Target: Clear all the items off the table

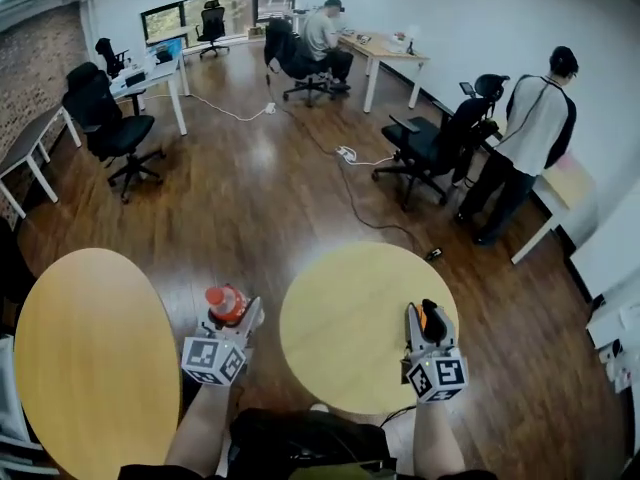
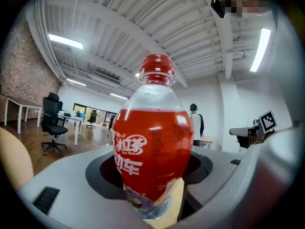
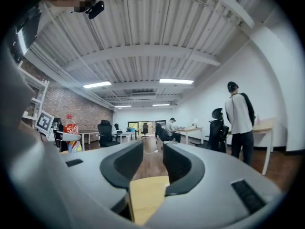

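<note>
We see the left gripper (image 1: 233,320) low and left of centre in the head view, its jaws spread wide and pinching a clear plastic bottle of red drink with a red screw cap (image 2: 152,147). The bottle stands upright between the pads, its printed label towards the left gripper view. In the head view it hangs over the dark wooden floor (image 1: 260,198), in the gap between two tables. The large round yellow table (image 1: 90,368) fills the lower left corner; the smaller round yellow table (image 1: 340,318) lies at lower centre. The right gripper (image 1: 431,320) hovers over that smaller table's right edge. Its jaws stand a narrow way apart, and through the gap we see tabletop and floor. At the right edge of the head view a person in a white and black top (image 1: 535,128) stands at a pale desk (image 1: 565,183).
</note>
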A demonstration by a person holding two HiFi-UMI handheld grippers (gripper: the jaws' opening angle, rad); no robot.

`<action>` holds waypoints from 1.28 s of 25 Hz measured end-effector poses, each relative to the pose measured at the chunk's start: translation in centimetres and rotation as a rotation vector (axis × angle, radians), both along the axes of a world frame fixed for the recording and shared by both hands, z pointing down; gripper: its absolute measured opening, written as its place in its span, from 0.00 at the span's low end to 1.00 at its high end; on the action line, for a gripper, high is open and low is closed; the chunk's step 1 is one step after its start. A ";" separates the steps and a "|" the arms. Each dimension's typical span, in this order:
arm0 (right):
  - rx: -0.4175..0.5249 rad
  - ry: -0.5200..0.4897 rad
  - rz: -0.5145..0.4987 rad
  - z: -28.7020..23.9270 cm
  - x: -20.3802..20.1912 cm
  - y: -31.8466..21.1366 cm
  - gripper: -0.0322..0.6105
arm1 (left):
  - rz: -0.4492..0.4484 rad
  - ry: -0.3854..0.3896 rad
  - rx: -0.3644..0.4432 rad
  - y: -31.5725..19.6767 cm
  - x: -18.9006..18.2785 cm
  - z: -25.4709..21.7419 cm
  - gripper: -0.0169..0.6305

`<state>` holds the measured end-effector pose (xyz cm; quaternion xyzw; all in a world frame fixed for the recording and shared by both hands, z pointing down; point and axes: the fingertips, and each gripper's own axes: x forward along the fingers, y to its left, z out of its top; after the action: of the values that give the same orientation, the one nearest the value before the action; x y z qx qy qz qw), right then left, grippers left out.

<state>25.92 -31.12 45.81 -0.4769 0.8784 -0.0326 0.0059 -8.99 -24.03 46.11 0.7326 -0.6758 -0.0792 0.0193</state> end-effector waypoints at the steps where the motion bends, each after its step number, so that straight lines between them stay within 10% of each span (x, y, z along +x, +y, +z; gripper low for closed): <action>1: -0.006 -0.003 0.033 0.3 1.5 -0.1 0.26 | 0.037 0.013 -0.011 -1.2 1.6 0.5 0.47; 15: -0.002 0.032 0.286 -0.1 8.2 -0.7 0.26 | 0.437 -0.051 -0.064 -12.6 13.3 1.4 0.47; 32: -0.277 0.012 0.371 9.4 6.2 1.4 0.26 | 0.661 -0.140 -0.306 -19.0 19.6 14.5 0.47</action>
<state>32.13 -29.75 55.25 -0.6266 0.7628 -0.1483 -0.0590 10.62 -43.07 60.59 0.9035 -0.4065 0.0836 0.1071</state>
